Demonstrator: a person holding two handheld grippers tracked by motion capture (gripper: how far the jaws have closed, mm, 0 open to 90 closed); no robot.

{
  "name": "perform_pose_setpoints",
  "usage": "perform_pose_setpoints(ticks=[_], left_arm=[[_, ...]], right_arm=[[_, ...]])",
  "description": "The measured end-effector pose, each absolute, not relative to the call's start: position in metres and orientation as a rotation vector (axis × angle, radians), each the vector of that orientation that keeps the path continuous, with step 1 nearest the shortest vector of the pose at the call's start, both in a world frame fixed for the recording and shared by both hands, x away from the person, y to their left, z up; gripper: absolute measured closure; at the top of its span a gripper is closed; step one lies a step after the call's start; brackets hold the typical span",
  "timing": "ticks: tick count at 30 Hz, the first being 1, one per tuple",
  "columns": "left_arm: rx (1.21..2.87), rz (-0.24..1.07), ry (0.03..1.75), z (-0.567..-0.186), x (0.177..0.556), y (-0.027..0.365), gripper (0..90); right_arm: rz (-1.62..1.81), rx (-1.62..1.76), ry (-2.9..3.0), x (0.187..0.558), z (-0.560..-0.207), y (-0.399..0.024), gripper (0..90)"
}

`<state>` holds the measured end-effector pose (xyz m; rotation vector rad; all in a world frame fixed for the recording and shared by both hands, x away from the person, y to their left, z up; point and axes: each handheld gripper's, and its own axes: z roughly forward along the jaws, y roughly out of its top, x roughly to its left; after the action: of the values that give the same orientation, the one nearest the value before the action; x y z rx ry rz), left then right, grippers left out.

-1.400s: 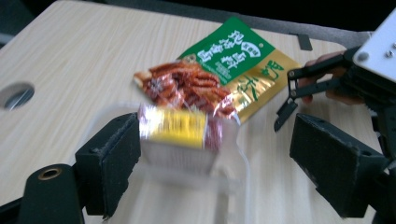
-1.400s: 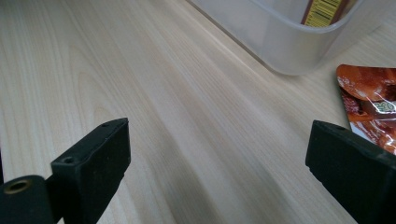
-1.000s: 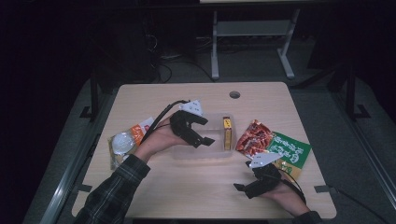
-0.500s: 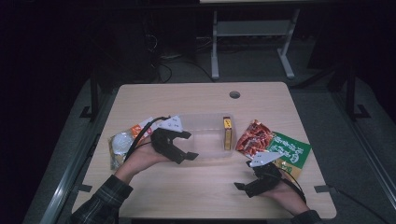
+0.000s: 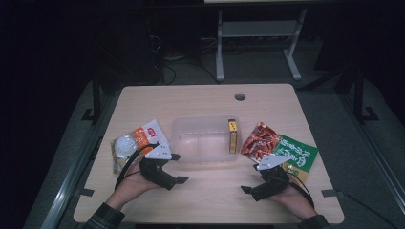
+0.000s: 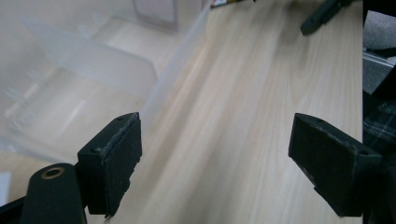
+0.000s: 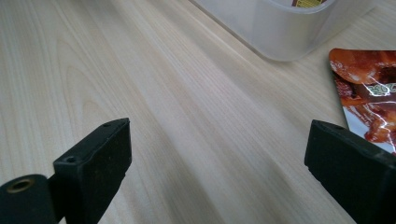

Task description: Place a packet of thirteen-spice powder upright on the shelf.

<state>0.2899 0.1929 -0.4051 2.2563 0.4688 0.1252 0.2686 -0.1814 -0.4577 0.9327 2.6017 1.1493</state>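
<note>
2 grippers empty, jaws wide: left gripper beside clear bin, right gripper near red packet, likely next pick.

A pale rectangular wooden table with rounded corners takes up the middle of the high view, its grain running lengthwise. A small round dark hole sits in its top near the far edge, right of centre. Small grey metal brackets stick out from the near corners on both sides. Grey carpeted floor surrounds the table. Beyond the far edge stands a white metal frame with a crossbar and two splayed legs. Dark cables lie tangled on the floor to its left. A black upright stand flanks the table on the right, another on the left.
</note>
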Motion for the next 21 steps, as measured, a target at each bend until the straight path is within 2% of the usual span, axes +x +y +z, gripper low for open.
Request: perform_pose_setpoints(ticks=[8,21], left_arm=[[2.26,0.115,0.527,-0.427,0.271,0.214,16.8],[2.281,0.111,0.575,-0.442,0.255,0.228,16.9]], right_arm=[[1.144,0.949,2.59,0.269,-0.457,-0.184,7.1],[1.134,0.971,2.539,0.276,-0.448,-0.195,14.6]])
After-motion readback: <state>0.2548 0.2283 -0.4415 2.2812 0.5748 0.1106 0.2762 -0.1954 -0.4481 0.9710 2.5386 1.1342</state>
